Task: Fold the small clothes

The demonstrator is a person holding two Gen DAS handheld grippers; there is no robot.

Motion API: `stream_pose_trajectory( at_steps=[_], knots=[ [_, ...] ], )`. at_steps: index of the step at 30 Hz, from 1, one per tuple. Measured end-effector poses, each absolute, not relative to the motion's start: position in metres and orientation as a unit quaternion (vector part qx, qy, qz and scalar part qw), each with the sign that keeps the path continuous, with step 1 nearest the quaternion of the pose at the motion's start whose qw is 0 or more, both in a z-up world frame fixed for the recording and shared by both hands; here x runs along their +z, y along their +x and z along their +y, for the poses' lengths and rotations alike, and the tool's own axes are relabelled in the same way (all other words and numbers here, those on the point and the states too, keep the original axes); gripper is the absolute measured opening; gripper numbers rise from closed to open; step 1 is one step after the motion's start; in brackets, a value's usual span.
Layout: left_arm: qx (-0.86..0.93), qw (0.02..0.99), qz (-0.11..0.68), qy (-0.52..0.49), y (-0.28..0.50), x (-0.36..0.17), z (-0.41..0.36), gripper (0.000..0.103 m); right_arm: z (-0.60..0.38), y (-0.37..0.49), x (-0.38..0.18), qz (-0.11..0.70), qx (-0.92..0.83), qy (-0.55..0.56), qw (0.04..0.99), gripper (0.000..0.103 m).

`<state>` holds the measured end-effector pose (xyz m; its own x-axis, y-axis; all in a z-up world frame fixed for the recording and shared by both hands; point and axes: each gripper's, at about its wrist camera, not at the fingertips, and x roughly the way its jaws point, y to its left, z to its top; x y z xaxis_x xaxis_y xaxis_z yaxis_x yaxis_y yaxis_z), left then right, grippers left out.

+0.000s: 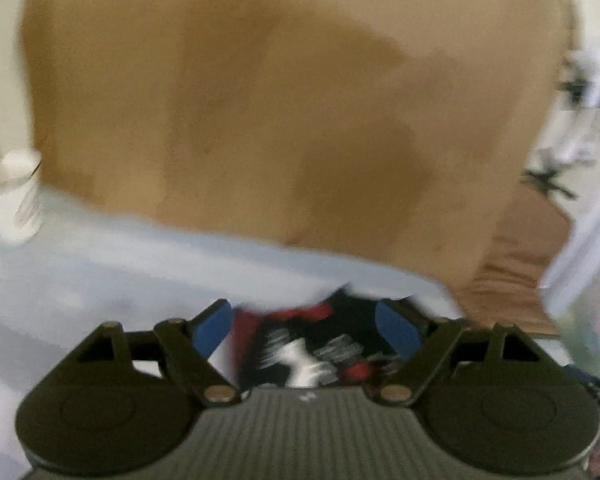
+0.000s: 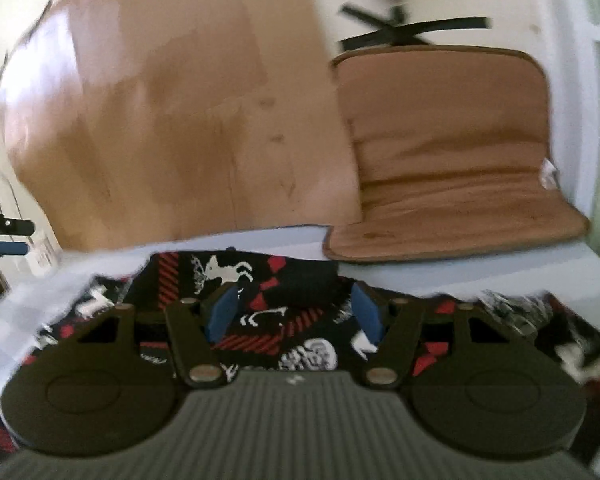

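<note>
Surface: a pale blue-white sheet [image 2: 440, 276] covers what looks like a bed or padded top; I cannot tell which.
Backdrop: a large brown cardboard panel [image 1: 240, 100] stands behind it, with a tan padded cushion [image 2: 452, 160] propped to its right in the right wrist view.
Garment: a black fabric garment printed with red blocks and white animal figures [image 2: 300, 344] lies spread on the sheet, directly beneath both tools.
Left claw [image 1: 304, 324]: released, blue pads wide apart, nothing pinched; the printed cloth shows below the gap.
Right claw [image 2: 296, 312]: released, blue pads apart above the cloth, not pressing on it.
Blur: both views are smeared, so creases and edges are hard to read.
Progress: an upper layer seems to overlap at the far edge, which suggests one fold laid down, though I cannot confirm it.
Remaining: probably a fresh grasp, further folds and flattening.
</note>
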<state>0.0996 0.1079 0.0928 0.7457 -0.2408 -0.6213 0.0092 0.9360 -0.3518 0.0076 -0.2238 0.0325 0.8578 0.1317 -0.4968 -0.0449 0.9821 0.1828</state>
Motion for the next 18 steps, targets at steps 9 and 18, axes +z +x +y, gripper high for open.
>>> stream_pose_trajectory(
  at_steps=[9,18],
  knots=[
    [-0.074,0.889,0.404,-0.202,0.129,0.032,0.111,0.082,-0.232,0.085,-0.007,0.313,-0.008,0.156,0.937,0.065],
    [-0.059,0.903,0.408,-0.126,0.145,0.020,0.077,0.018,-0.225,0.085,0.003,0.296,0.017,0.139,0.945,0.006]
  ],
)
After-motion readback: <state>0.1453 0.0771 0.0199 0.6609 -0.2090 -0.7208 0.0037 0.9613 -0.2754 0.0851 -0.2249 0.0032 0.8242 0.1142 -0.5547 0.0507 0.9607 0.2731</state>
